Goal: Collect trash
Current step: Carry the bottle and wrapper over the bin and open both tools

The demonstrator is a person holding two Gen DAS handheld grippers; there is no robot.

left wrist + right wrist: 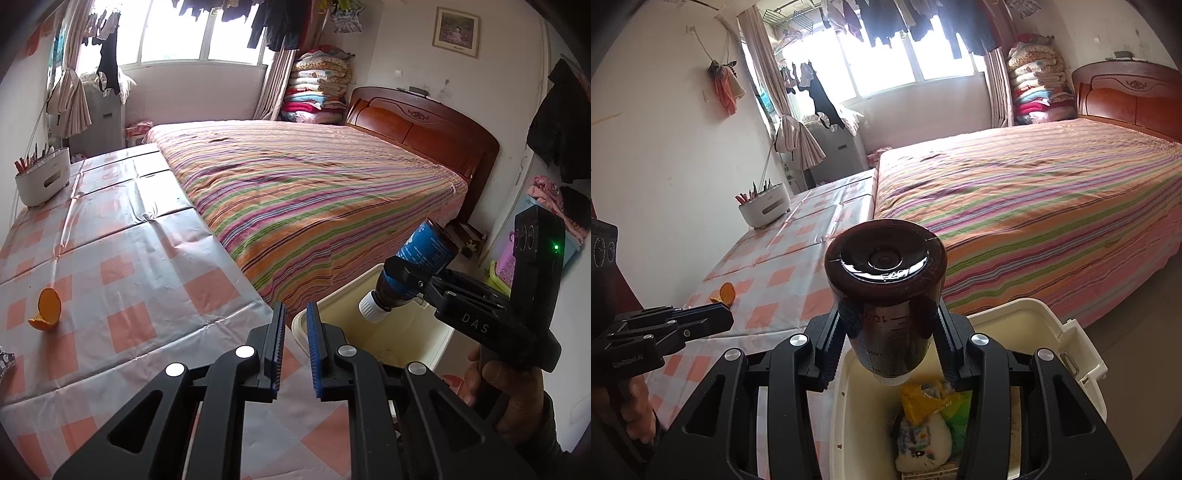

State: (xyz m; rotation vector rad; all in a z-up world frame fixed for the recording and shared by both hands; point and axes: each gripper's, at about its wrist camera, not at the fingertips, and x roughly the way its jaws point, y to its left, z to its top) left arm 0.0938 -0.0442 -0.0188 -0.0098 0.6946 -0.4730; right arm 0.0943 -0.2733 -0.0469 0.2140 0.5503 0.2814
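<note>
My right gripper (888,325) is shut on a brown bottle (886,291) with a blue label and white cap, cap pointing down over the cream trash bin (1067,332). The same bottle (421,262) and right gripper (410,275) show in the left wrist view above the bin (369,291). The bin holds crumpled wrappers (927,417). My left gripper (295,332) is narrowly open and empty, over the table's edge beside the bin. An orange peel (46,310) lies on the checked tablecloth at the left; it also shows in the right wrist view (726,291).
A white holder with sticks (42,181) stands at the table's (122,236) far left. A striped bed (314,188) runs along the table's right side, with a wooden headboard (424,125). A patterned scrap (5,360) lies at the left edge.
</note>
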